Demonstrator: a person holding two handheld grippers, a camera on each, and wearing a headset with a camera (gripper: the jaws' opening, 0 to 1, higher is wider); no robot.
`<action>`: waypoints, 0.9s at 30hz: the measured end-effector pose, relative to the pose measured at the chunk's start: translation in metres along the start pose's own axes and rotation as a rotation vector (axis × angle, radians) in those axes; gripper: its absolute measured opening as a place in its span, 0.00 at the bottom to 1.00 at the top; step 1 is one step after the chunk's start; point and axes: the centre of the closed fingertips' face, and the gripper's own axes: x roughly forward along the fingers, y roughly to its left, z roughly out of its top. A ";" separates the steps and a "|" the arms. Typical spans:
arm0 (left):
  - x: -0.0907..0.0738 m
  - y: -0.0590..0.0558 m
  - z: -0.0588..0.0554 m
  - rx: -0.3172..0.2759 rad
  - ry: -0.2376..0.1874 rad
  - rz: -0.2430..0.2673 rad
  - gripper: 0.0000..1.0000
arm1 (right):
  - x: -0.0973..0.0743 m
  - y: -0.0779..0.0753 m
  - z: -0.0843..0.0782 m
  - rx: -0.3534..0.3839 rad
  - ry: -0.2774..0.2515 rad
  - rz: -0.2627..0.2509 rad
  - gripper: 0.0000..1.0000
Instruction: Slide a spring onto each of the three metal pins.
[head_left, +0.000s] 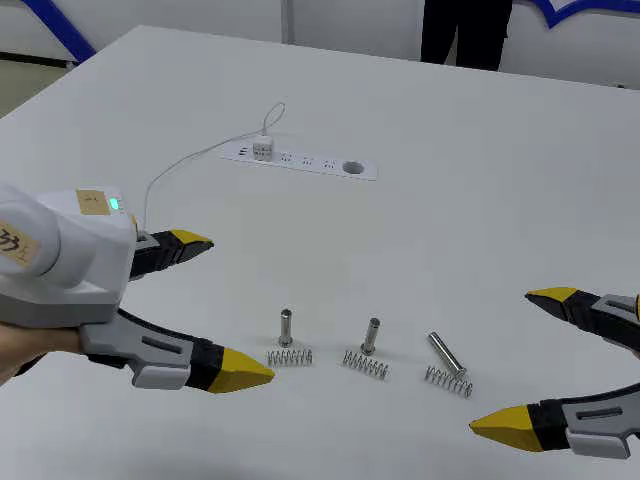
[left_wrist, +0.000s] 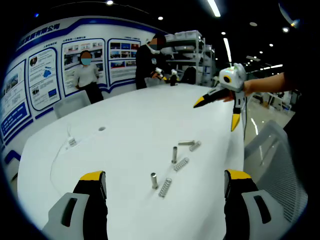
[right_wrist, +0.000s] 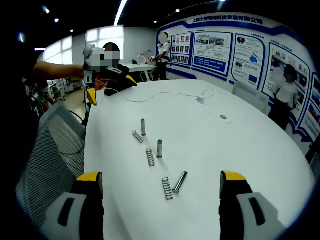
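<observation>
So, nothing threaded yet: left gripper (head_left: 235, 308) and right gripper (head_left: 508, 360) gape wide, empty; next, pinch the leftmost spring (head_left: 290, 357) and steady its upright pin (head_left: 285, 325).

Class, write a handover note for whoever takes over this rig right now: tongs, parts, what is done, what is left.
Left tongs: open, empty, left of the parts.
Right tongs: open, empty, right of them.
Left pin and middle pin stand upright; right pin lies flat.
Springs lie loose, one beside each pin.
Done: nothing. Left: all three springs.
</observation>
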 end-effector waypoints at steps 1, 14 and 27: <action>0.000 0.000 -0.001 -0.001 0.002 -0.001 1.00 | 0.000 0.000 0.000 0.001 -0.002 0.000 0.98; -0.001 0.001 -0.005 -0.013 0.011 0.004 1.00 | 0.002 -0.003 -0.001 0.016 -0.007 0.002 0.98; 0.002 0.000 -0.006 -0.014 0.016 -0.006 1.00 | 0.002 -0.002 -0.004 0.026 0.000 0.001 0.98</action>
